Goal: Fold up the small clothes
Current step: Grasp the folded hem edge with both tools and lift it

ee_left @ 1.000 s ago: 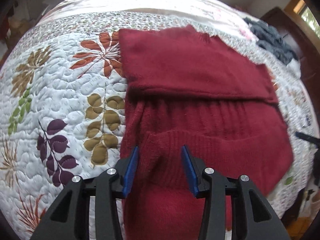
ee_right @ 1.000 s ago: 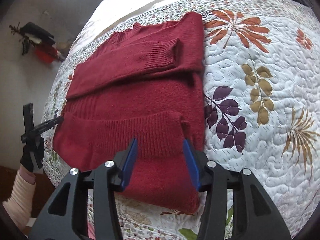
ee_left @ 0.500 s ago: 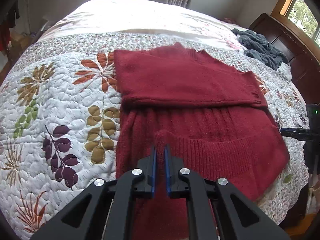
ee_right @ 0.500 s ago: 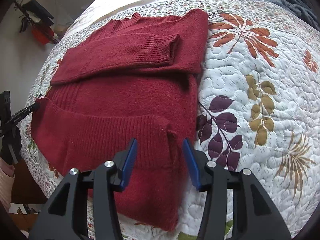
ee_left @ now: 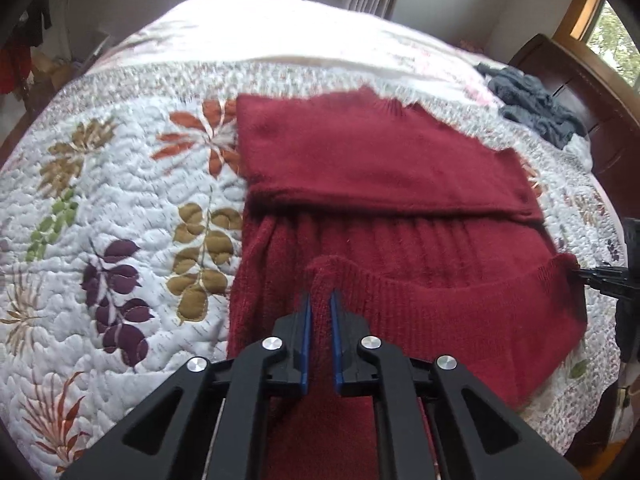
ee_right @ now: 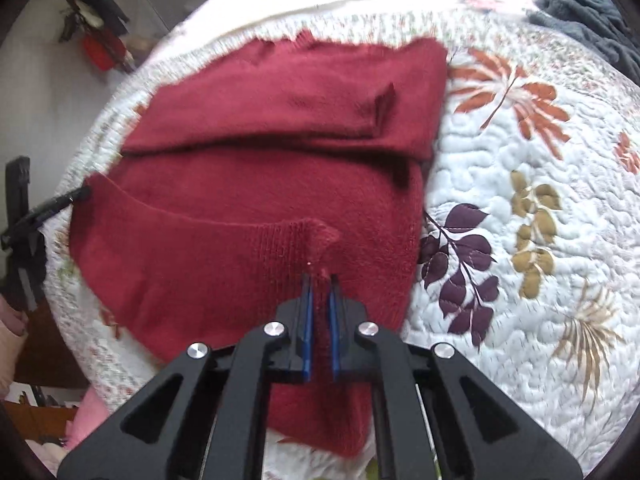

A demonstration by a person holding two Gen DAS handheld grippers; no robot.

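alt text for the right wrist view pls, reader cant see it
The right tongs are shut on a pinched-up corner of the ribbed hem of a dark red sweater, which lies partly folded on a leaf-patterned quilt. The left tongs grip the hem's other corner at the far left, and a grey garment lies at top right.

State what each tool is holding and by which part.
Both are shut on the red sweater: the left tool and the right tool each pinch one end of its ribbed bottom hem, bunching the knit.
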